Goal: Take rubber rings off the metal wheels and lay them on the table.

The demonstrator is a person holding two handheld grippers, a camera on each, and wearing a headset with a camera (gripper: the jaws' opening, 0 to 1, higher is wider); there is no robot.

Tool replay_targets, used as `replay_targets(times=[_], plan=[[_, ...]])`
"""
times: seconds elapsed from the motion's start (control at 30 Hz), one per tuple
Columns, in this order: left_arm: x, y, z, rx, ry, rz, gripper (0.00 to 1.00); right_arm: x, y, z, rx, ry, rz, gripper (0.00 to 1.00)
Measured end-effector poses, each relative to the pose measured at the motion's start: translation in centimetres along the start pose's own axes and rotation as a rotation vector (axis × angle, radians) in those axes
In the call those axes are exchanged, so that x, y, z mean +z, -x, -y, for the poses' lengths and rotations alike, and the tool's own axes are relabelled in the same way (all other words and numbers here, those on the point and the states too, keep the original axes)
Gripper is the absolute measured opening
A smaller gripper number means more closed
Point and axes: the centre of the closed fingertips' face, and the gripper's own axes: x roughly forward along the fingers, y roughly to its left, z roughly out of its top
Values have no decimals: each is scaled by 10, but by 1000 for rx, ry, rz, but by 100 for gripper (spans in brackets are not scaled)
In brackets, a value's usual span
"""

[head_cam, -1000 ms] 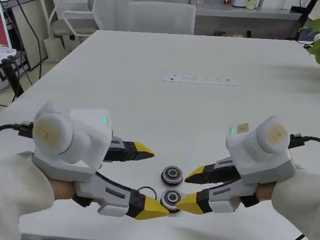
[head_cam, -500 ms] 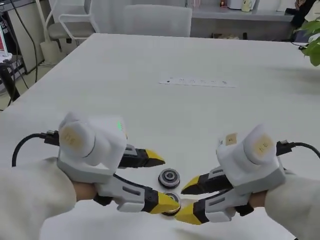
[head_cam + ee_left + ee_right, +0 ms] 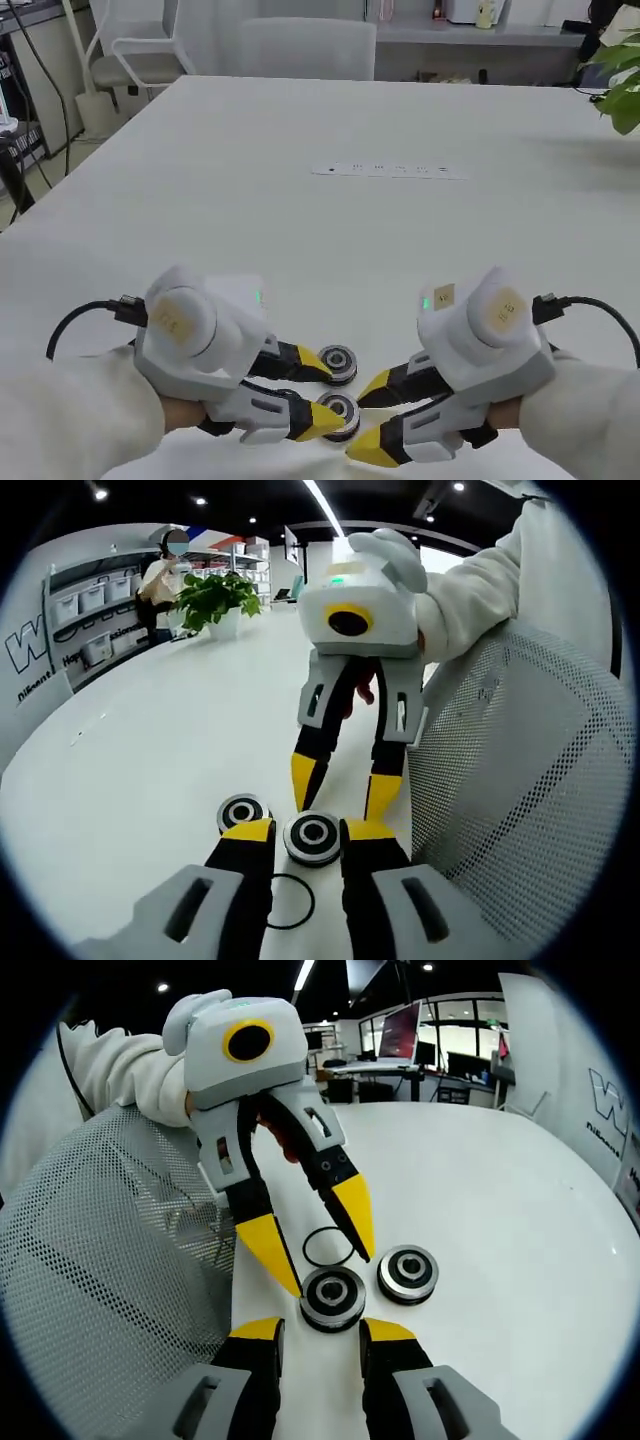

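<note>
The left hand-held gripper (image 3: 309, 830) is released, its jaws spread to either side of the nearer metal wheel (image 3: 313, 837) on the white table (image 3: 120, 780). The right hand-held gripper (image 3: 322, 1331), also released, faces that wheel from the opposite side, tips just short of it. A second wheel (image 3: 408, 1274) sits just beside the first, and a loose rubber ring (image 3: 305, 1248) lies flat nearby.

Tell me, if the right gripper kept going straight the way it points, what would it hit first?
Probably the nearer metal wheel, lying just ahead of the right gripper, whose jaws are open. The left gripper comes next, though depth is hard to judge.
</note>
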Motion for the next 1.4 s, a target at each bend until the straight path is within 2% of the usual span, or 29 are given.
replay_targets(times=[0.17, 0.33, 0.47, 0.7, 0.93, 1.13, 1.4], plan=[[-2, -4, 5, -14, 5, -9, 19, -2, -2, 0, -4, 9, -7, 28], [-10, -9, 7, -24, -1, -37, 18, -1, -2, 1, -10, 15, -5, 27], [-8, -10, 5, -20, 4, -29, 15, -1, -1, 4, -18, 9, 0, 26], [-9, -11, 7, -23, -36, -30, 8, -3, -2, 5, -20, 6, -7, 25], [-9, -11, 6, -20, -30, -21, 8, -3, -2, 7, -32, 5, -4, 24], [-9, -11, 6, -20, -32, -18, 8, -2, -3, 7, -25, -33, 10, 19], [-9, -10, 6, -19, -28, -9, 8, -1, 0, 7, -32, -9, 0, 15]])
